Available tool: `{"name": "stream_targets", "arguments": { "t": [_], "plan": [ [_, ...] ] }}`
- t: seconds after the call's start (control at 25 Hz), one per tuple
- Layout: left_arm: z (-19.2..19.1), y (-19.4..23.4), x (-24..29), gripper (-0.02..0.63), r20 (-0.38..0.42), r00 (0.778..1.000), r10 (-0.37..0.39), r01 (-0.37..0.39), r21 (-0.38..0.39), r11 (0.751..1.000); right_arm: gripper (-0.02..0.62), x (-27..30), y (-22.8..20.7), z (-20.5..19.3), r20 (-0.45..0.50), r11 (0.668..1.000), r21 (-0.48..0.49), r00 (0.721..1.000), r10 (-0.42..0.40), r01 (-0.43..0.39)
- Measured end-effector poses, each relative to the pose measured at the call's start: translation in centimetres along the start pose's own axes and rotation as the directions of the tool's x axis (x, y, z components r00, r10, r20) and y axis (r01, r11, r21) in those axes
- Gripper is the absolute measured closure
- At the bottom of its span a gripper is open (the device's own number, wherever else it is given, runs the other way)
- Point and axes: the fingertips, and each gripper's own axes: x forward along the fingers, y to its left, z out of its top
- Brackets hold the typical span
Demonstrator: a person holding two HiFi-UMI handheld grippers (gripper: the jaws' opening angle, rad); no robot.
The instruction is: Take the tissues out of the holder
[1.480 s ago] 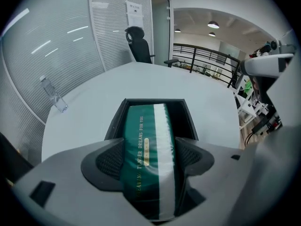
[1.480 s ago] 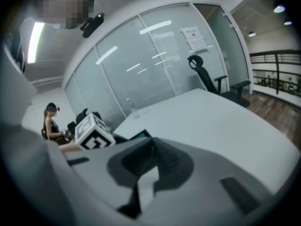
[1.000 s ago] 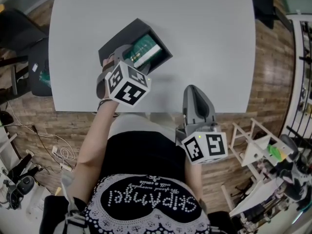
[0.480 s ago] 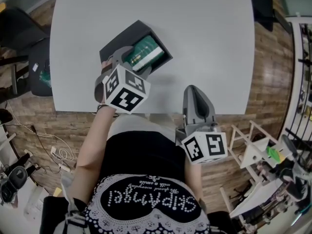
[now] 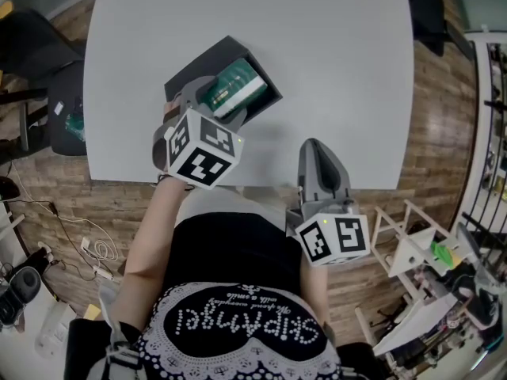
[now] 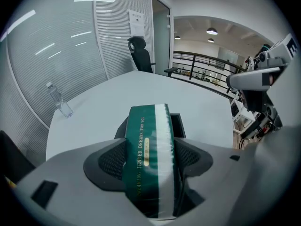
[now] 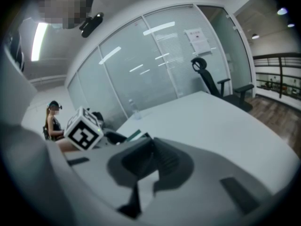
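left gripper (image 5: 208, 104): jaws clamped on the green-and-white tissue pack (image 6: 149, 160), one pad on each long side, gripping the near end only.
tissue pack: the near end is in the jaws and the far end points into the open black holder (image 5: 196, 67). From the head view I can't tell whether it has cleared the rim.
risk 1, slip: the wrapper is soft and glossy and the grip sits at one end. If the pack squashes, it could pivot or slide out of the pads as it is pulled.
risk 2, holder drags: nothing pins the holder down. If the far end catches on the wall, the whole box probably lifts or skids with the pack.
risk 3, edge: the holder sits toward the near left part of the counter (image 5: 333, 62). A drag toward the person shrinks the margin before it drops off.
right gripper (image 5: 316, 146): jaws together with nothing between them, hanging at the counter's near edge, well apart from the holder. It can't brace anything from there.
fix, my guess: pull straight along the holder's opening and bring the right gripper over to hold the box.
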Motion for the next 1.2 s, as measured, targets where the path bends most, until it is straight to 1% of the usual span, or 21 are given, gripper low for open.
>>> {"name": "stream_targets", "arguments": {
  "t": [0.28,0.52,0.68,0.8,0.92,1.0,1.08,1.2],
  "plan": [
    [0.6,0.1,-1.0,0.273,0.026,1.000,0.009,-0.008,-0.012,1.000,0.560,-0.1,0.2,0.5,0.004,1.000,-0.009,1.000,0.005,-0.005],
    [1.7,0.1,-1.6,0.273,0.079,0.997,0.026,-0.023,-0.038,0.999,0.560,-0.1,0.0,1.0,0.010,1.000,-0.023,1.000,0.013,-0.013],
    [1.9,0.5,-2.7,0.273,0.116,0.991,0.059,-0.053,-0.055,0.997,0.560,-0.1,0.7,1.6,0.020,0.999,-0.039,1.000,0.021,-0.020],
    [2.5,1.1,-3.5,0.273,0.161,0.983,0.090,-0.076,-0.089,0.993,0.560,-0.2,0.8,1.9,0.025,0.998,-0.051,0.999,0.026,-0.025],
    [3.2,1.9,-4.5,0.273,0.203,0.971,0.129,-0.106,-0.120,0.987,0.560,-0.2,0.9,2.4,0.032,0.997,-0.068,0.999,0.037,-0.035],
    [3.6,2.6,-5.4,0.273,0.237,0.959,0.159,-0.128,-0.141,0.982,0.560,-0.2,1.1,2.9,0.039,0.996,-0.078,0.998,0.045,-0.042],
    [4.2,3.1,-6.4,0.272,0.281,0.939,0.199,-0.159,-0.158,0.975,0.560,-0.3,1.1,3.5,0.047,0.995,-0.088,0.998,0.052,-0.048],
    [5.5,3.7,-8.1,0.273,0.351,0.900,0.258,-0.207,-0.178,0.962,0.560,-0.6,1.0,4.3,0.056,0.992,-0.107,0.996,0.065,-0.059]
  ]
}}
